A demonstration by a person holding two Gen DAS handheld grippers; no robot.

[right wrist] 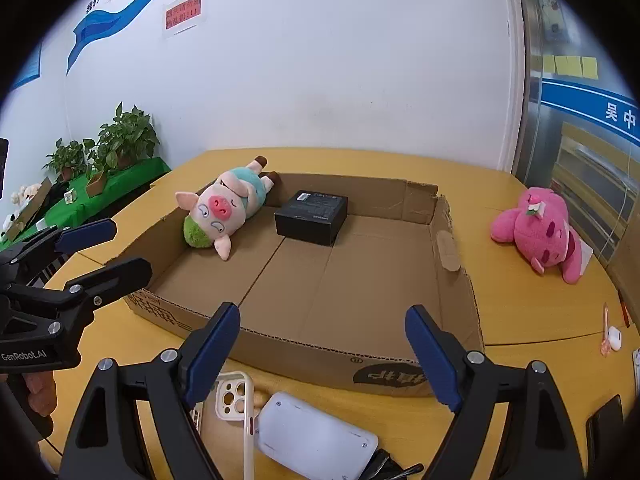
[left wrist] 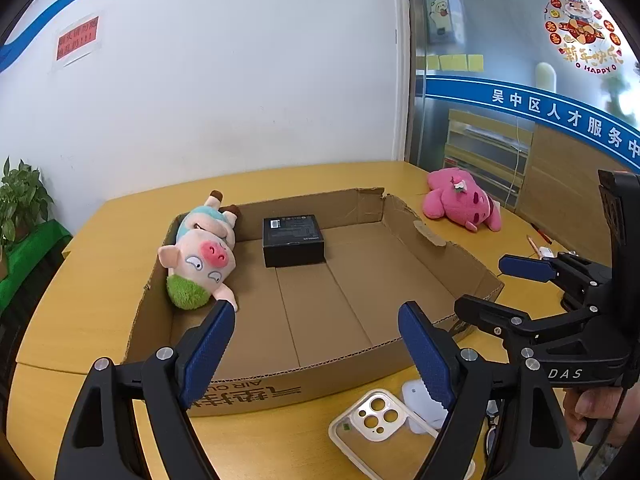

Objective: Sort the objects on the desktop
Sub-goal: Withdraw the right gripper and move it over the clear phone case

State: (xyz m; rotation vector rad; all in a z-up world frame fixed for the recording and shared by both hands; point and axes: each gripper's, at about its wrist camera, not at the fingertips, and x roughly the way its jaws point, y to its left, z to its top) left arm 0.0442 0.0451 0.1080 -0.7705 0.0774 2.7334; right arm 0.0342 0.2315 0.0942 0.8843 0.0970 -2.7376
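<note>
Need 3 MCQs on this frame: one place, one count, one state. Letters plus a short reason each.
1. Where does the black box lie?
A. inside the cardboard tray
B. on the bare table beside the pink plush
C. on the phone case

2. How many plush toys are in view on the table or in the tray?
A. one
B. two
C. four

3. How is the left gripper?
A. shut on the phone case
B. shut on the black box
C. open, nothing between its pads

Key: 1 A, the box sits on the tray floor near the pig plush. 2 B, the pig plush in the tray and the pink plush on the table. 3 C, its pads stand wide apart above the tray's near wall.
</note>
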